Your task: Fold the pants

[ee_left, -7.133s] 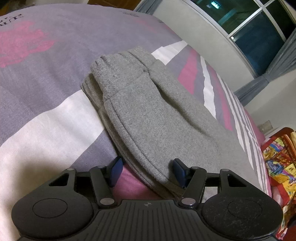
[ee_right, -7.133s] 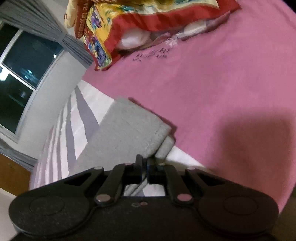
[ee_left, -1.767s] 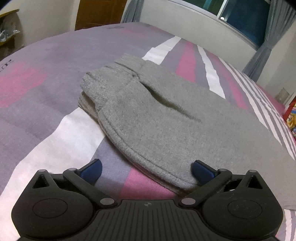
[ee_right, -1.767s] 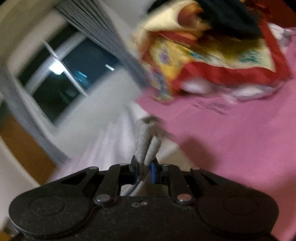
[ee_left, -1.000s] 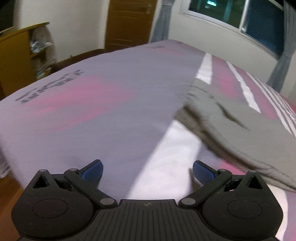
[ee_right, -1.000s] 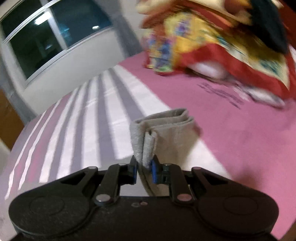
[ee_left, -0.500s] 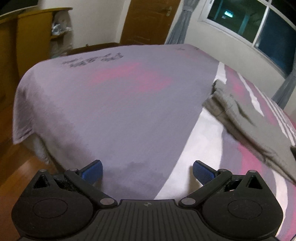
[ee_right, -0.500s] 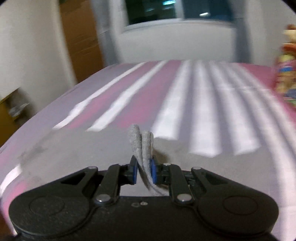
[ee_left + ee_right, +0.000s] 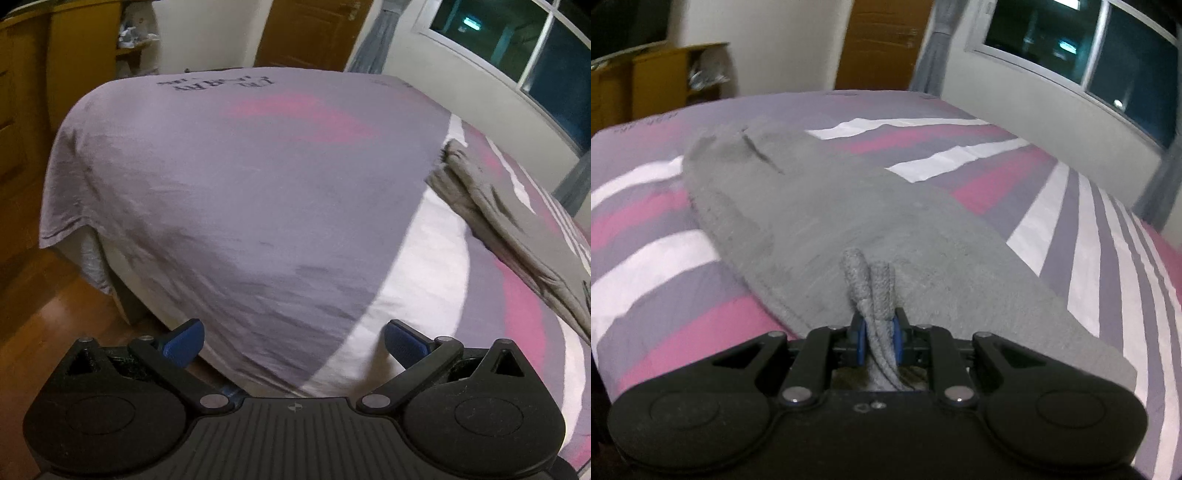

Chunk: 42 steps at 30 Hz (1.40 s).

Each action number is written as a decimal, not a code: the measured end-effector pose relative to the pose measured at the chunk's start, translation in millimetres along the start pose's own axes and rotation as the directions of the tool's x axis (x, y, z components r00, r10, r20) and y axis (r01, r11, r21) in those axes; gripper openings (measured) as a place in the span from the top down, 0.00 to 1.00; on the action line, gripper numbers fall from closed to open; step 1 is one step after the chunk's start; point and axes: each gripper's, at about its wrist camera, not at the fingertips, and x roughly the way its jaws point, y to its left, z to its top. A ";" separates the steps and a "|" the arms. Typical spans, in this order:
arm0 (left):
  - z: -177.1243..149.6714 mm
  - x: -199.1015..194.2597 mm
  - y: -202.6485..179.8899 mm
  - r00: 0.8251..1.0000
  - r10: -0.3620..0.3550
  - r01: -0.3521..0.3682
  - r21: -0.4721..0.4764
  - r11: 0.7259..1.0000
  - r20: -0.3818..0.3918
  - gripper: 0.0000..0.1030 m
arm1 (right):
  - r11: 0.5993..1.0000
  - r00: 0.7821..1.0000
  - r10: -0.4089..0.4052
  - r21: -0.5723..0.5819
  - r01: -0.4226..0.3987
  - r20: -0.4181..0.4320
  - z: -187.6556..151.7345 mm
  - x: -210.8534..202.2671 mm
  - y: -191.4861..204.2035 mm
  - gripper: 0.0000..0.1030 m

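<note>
Pants [image 9: 849,206] now beyond right tool [image 9: 878,338]

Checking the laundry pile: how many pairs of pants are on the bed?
1. The gray pants lie on the striped bed, one end pinched in the right gripper. No others are visible.

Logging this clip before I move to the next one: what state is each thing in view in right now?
Pants: lying on the bed, hem end pinched and lifted over the rest.
Right gripper: shut on the pants.
Left gripper: open, holding nothing, over the bed's edge.
Bed: covered by a striped sheet.
Door: appears closed.
</note>
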 end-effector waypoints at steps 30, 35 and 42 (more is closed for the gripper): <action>21.0 11.8 -324.5 0.804 -0.554 0.593 0.224 0.773 -0.216 0.02 | 0.714 0.972 -0.232 0.686 0.142 0.041 -131.3 -123.1 -133.6 0.67; 14.7 49.4 -349.5 0.736 -0.575 0.643 0.103 0.759 -0.358 0.30 | 0.691 0.975 -0.216 0.714 0.110 0.059 -142.9 -120.9 -137.5 0.67; -5.6 86.9 -352.4 0.628 -0.641 0.686 -0.076 0.724 -0.442 0.76 | 0.657 0.979 -0.197 0.749 0.090 0.055 -151.3 -109.1 -146.6 0.67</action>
